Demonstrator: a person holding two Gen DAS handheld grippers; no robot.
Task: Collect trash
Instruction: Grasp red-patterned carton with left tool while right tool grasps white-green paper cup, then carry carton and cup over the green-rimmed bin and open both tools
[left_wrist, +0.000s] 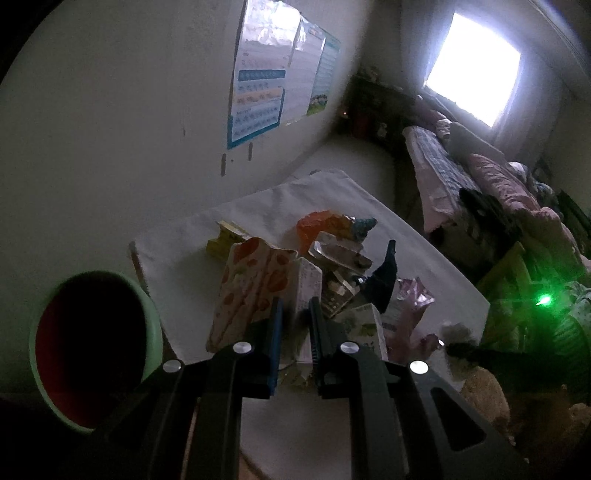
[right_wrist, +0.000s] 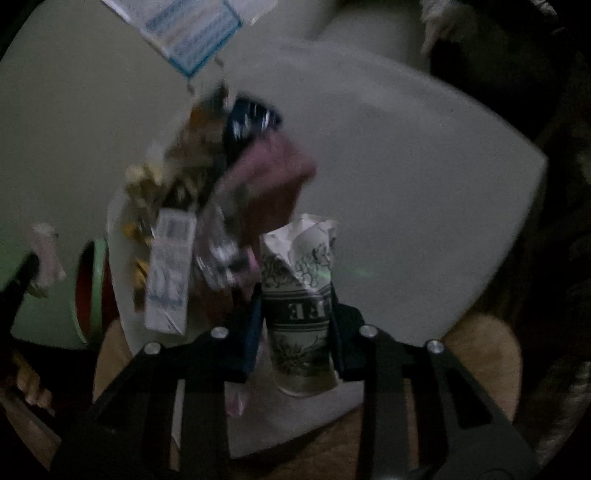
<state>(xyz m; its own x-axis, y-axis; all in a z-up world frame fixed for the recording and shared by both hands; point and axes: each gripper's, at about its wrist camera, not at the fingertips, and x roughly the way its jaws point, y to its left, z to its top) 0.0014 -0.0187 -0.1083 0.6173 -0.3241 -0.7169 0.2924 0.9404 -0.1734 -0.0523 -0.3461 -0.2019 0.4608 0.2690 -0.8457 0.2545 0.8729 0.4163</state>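
Here, the right gripper (right_wrist: 295, 314) is clamped on a crushed paper cup (right_wrist: 301, 295): both jaws press against the cup's printed sides, and its crumpled rim stands up just past the fingertips. The cup's base sits low between the fingers, over the white cloth (right_wrist: 424, 177) that covers the table. The right wrist view is motion-blurred, so finer detail of the surrounding litter cannot be resolved.

The left gripper (left_wrist: 295, 317) has its jaws drawn close together, with only a narrow gap between them. Nothing can be confirmed as held — a white carton (left_wrist: 308, 284) stands directly beyond the gap, and whether the pads touch it cannot be told.

Trash location: the pile lies near the middle of the white cloth. It comprises:
- a tall wrapper with orange fruit print (left_wrist: 247, 291), leaning at the left of the pile;
- a yellow packet (left_wrist: 225, 238), behind the fruit wrapper;
- an orange bag (left_wrist: 321, 225), at the far side;
- a clear plastic tray (left_wrist: 340, 254), just in front of the orange bag;
- a dark blue wrapper (left_wrist: 386, 273), standing upright at the right;
- a pink foil wrapper (left_wrist: 413, 299), beside the blue one;
- a small green-printed carton (left_wrist: 364, 325), nearest the left gripper's right finger.

A green bin (left_wrist: 155, 332) with a dark red interior stands off the table's left edge — its mouth faces the camera. Posters (left_wrist: 273, 74) hang on the wall behind the table.
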